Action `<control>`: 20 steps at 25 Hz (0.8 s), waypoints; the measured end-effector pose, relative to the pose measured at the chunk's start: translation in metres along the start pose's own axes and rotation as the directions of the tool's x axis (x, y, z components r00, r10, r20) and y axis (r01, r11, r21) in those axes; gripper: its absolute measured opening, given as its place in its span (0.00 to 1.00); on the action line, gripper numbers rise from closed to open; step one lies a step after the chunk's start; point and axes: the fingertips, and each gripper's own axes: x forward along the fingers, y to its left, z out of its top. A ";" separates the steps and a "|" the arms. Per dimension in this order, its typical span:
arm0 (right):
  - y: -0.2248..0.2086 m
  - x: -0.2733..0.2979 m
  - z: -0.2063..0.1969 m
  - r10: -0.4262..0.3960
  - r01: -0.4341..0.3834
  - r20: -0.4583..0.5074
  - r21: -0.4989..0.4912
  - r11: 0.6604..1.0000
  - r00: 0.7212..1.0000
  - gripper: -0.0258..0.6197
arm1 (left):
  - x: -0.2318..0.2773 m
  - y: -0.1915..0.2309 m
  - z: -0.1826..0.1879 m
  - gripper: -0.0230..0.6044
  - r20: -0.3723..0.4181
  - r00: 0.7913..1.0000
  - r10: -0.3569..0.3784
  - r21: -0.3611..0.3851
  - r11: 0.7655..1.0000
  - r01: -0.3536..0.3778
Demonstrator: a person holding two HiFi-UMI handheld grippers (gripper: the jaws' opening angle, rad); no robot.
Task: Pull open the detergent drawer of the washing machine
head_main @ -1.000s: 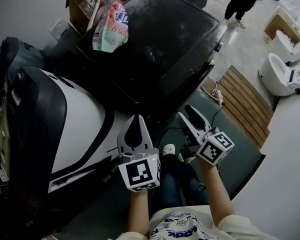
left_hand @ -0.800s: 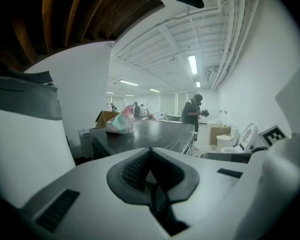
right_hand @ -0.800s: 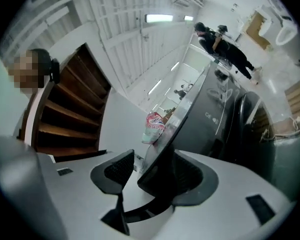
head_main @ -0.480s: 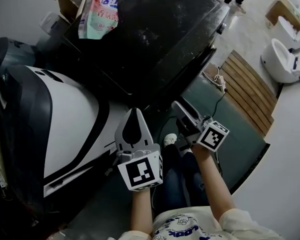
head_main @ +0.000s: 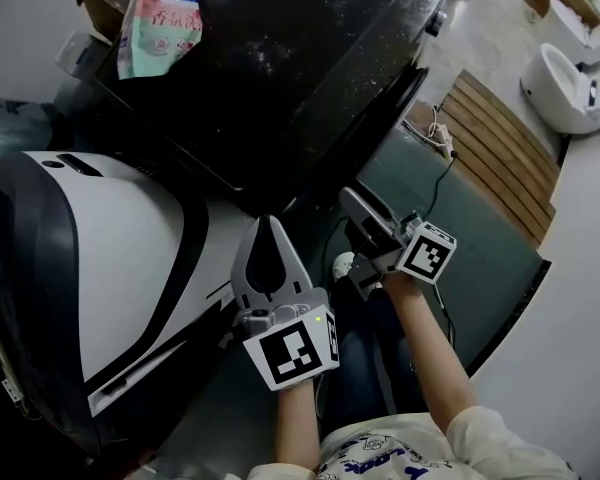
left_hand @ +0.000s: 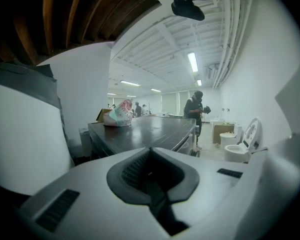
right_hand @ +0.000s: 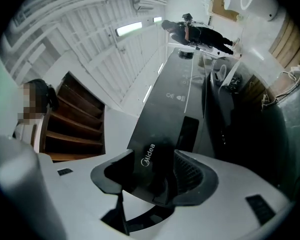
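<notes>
The right gripper (right_hand: pixel 152 176) is the nearer one. Its fingers are spread wide and empty, framing the near end of the washing machine (head_main: pixel 300 58) front panel. There the detergent drawer (right_hand: pixel 155 134) appears to sit flush just ahead, its panel running lengthwise away. The left gripper (head_main: pixel 270 243) hangs beside it, off the machine's front edge, fingers pinched together on nothing.

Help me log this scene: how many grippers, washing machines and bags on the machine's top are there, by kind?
Grippers: 2 (left gripper, right gripper)
Washing machine: 1
Bag: 1
Total: 4
</notes>
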 end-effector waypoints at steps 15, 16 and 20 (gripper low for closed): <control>-0.025 0.005 -0.007 0.059 -0.059 -0.010 0.017 0.998 0.998 0.39 | 0.004 -0.015 -0.036 0.06 0.000 1.000 0.003 -0.030 1.000 -0.003; -0.027 0.005 -0.008 0.061 -0.061 -0.011 0.016 0.998 0.998 0.39 | 0.003 -0.016 -0.039 0.06 -0.001 1.000 0.004 -0.032 0.999 -0.004; -0.030 0.007 -0.008 0.081 -0.081 -0.006 0.031 0.996 0.997 0.38 | 0.003 -0.017 -0.048 0.06 -0.007 1.000 0.007 -0.037 0.999 -0.007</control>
